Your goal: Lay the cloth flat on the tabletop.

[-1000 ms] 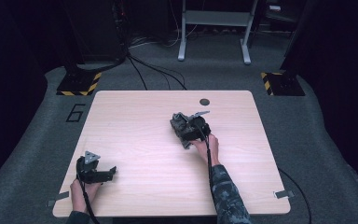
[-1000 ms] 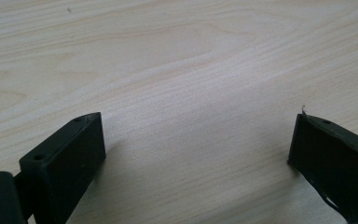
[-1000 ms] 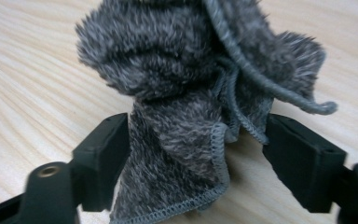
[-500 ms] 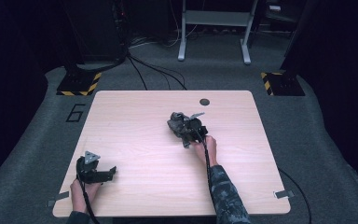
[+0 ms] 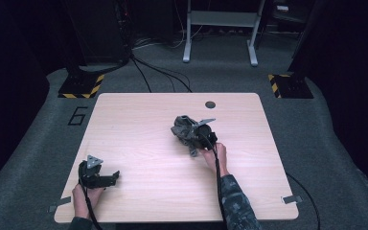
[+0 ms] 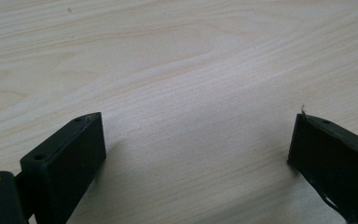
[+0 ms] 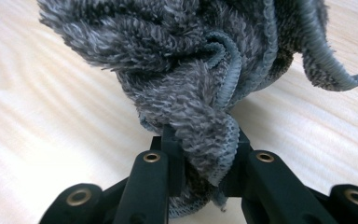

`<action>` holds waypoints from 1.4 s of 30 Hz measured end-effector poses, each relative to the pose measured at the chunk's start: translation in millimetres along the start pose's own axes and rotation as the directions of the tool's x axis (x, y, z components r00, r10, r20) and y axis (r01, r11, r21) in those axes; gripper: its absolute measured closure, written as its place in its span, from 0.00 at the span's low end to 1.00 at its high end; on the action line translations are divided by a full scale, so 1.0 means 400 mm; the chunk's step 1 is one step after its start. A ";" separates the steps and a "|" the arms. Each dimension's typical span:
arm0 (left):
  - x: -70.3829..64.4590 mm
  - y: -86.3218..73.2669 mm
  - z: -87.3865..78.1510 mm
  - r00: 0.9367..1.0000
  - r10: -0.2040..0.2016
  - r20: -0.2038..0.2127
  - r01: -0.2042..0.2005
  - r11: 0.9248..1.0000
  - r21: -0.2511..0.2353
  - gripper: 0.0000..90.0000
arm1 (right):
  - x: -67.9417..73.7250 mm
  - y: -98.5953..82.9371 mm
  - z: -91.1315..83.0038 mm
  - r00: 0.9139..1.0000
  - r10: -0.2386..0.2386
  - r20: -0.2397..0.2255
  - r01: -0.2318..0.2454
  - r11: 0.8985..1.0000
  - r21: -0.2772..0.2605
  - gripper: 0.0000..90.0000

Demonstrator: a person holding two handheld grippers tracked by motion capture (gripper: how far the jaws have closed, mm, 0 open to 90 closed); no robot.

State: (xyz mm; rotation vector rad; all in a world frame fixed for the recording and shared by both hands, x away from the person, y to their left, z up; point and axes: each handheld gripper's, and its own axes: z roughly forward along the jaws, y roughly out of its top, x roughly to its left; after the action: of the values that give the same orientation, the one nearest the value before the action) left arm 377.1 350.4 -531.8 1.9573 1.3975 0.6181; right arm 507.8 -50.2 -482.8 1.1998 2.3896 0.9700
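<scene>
Grey towel (image 7: pixel 186 70) between right claw (image 7: pixel 205 161) jaws

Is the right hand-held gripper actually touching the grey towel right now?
Touching. The right gripper view shows the right hand-held gripper with both jaws closed on a fold of the grey towel, no gap visible.

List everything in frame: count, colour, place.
Cloth: 1, grey, fluffy, bunched near the table's middle, pinched in the right gripper.
Table: 1, light wood, centre of the floor.
Hole in tabletop: 1, dark, round, near the far edge.
Hazard-striped bases: 2, black and yellow, on the floor past the far corners.
Metal stand: 1, grey, behind the table.
Left gripper: 1, black, jaws apart, near the front left corner.
Right gripper: 1, black, jaws closed on the cloth.
Hands: 2, at the near edge.
</scene>
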 end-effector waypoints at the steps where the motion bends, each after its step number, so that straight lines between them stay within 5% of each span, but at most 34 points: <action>1: 0.000 0.000 0.000 1.000 0.000 0.000 0.000 1.000 0.000 0.04 | 0.017 -0.006 -0.020 1.000 -0.012 -0.004 0.012 1.000 -0.005 0.85; 12: 0.000 0.000 0.000 1.000 0.000 0.001 0.000 1.000 -0.003 0.04 | 0.108 -0.063 -0.086 0.998 -0.067 -0.015 0.067 0.998 -0.002 0.84; 20: -0.002 0.000 -0.001 1.000 0.001 -0.004 -0.001 1.000 0.000 0.04 | 0.157 -0.120 -0.101 0.999 -0.018 -0.029 0.018 1.000 0.017 0.81; 22: -0.004 0.001 -0.001 1.000 0.008 -0.004 -0.008 1.000 0.003 0.04 | 0.178 -0.136 -0.093 1.000 -0.010 -0.028 0.011 0.999 0.035 0.74; 23: -0.008 0.002 0.001 1.000 0.001 -0.005 -0.001 1.000 -0.004 0.04 | 0.193 -0.144 -0.087 0.999 -0.002 -0.040 0.005 0.999 0.053 0.59; 24: -0.008 0.002 0.001 1.000 0.001 -0.005 -0.001 1.000 -0.004 0.04 | 0.193 -0.144 -0.087 0.999 -0.002 -0.040 0.005 0.999 0.053 0.59; 26: -0.019 0.005 0.000 1.000 -0.005 0.024 0.005 1.000 -0.009 0.03 | 0.189 -0.143 -0.096 0.997 -0.019 -0.069 0.021 0.999 0.036 0.40; 32: -0.061 0.032 -0.010 0.995 0.013 0.095 -0.007 0.998 -0.064 0.02 | 0.157 -0.136 -0.151 0.997 -0.036 -0.066 0.034 0.998 -0.043 0.29; 38: -0.141 0.101 -0.012 0.977 0.112 0.181 -0.095 0.990 -0.100 0.03 | 0.084 -0.124 -0.179 1.000 0.010 -0.024 -0.012 0.996 -0.089 0.30; 39: -0.172 0.128 -0.011 0.968 0.151 0.201 -0.130 0.985 -0.111 0.05 | 0.064 -0.116 -0.177 0.999 0.034 -0.001 -0.034 0.995 -0.092 0.35; 40: -0.172 0.128 -0.011 0.968 0.151 0.201 -0.130 0.985 -0.111 0.06 | 0.064 -0.116 -0.177 0.999 0.034 -0.001 -0.034 0.995 -0.092 0.35; 42: -0.204 0.159 -0.008 0.953 0.207 0.221 -0.185 0.976 -0.117 0.07 | 0.044 -0.106 -0.170 0.999 0.045 0.025 -0.043 0.995 -0.093 0.41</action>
State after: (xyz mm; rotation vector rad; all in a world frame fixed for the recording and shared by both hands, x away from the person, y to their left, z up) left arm 389.4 259.8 -483.3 2.0330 1.0217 0.5152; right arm 436.0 -83.8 -461.7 1.2284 2.2796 1.0590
